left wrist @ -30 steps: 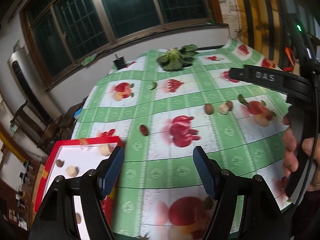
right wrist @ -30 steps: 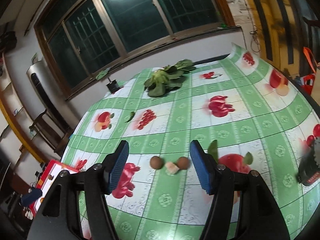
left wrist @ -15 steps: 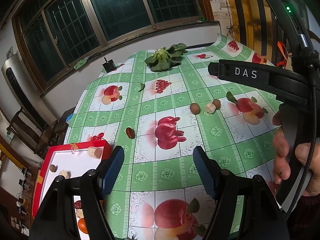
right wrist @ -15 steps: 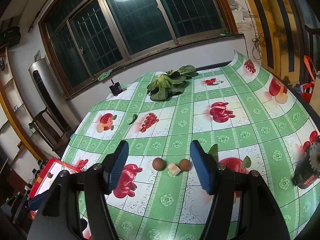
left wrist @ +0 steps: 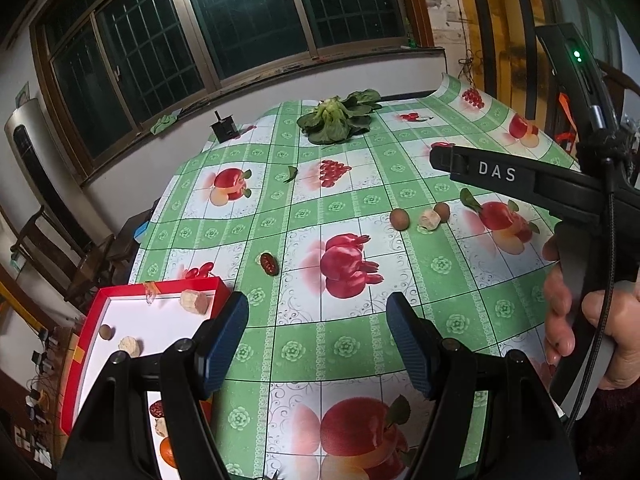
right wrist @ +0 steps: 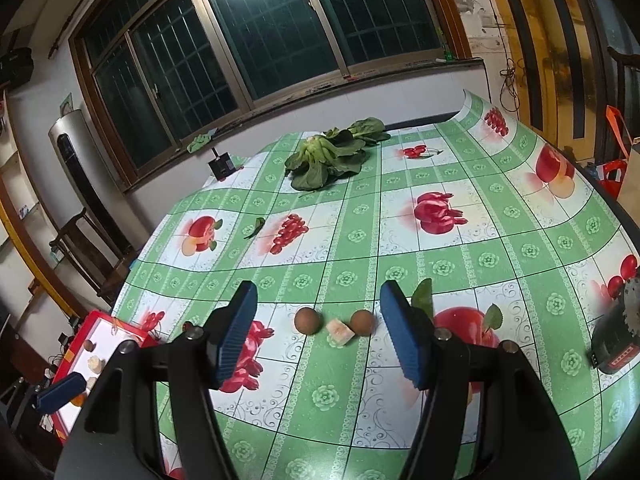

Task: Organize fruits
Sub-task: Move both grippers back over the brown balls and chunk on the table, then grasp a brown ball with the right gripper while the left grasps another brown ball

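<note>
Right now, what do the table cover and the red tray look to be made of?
Table cover: probably wipeable vinyl or oilcloth; printed fruit pattern, a slight sheen, and its far corner curls up stiffly. Red tray: looks like a cardboard box lid, glossy red rim and matte white inside, with tape on its edge.

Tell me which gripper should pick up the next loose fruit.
Probably right: the right gripper is open with two brown fruits framed between its fingers. The left gripper frames only bare tablecloth.
</note>
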Available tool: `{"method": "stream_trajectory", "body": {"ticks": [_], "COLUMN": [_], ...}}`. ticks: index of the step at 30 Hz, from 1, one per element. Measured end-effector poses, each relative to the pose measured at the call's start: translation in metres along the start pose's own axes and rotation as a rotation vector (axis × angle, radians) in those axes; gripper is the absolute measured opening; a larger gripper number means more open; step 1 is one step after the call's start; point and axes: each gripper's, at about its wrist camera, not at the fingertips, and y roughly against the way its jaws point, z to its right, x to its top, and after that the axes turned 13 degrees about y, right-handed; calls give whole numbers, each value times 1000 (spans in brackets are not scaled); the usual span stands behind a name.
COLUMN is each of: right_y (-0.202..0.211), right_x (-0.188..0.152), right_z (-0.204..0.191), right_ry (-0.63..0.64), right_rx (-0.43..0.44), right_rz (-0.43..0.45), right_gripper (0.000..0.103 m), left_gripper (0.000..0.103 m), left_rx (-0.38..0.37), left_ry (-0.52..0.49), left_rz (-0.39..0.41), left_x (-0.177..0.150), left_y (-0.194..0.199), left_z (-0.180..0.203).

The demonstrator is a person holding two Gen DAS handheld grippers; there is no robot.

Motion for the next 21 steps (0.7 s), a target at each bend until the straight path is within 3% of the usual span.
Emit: {"method": "stream_trajectory", "body": {"ticks": [16,21], "right_y": [-14,-16], "right_x": [-5,-6], "right_z": [7,37], "right_ry": [8,-129], "right_rx": [-39,59], "right_rz": [-42,-54], "right_gripper": [65,65], "left_gripper": [71,71], "left_rx": [-2,46], "left_ry": [65,59], "left_rz": [-22,-53], "left_x": [2,19], "left_y": [-16,-44], "left_z": [-42,-69]}}
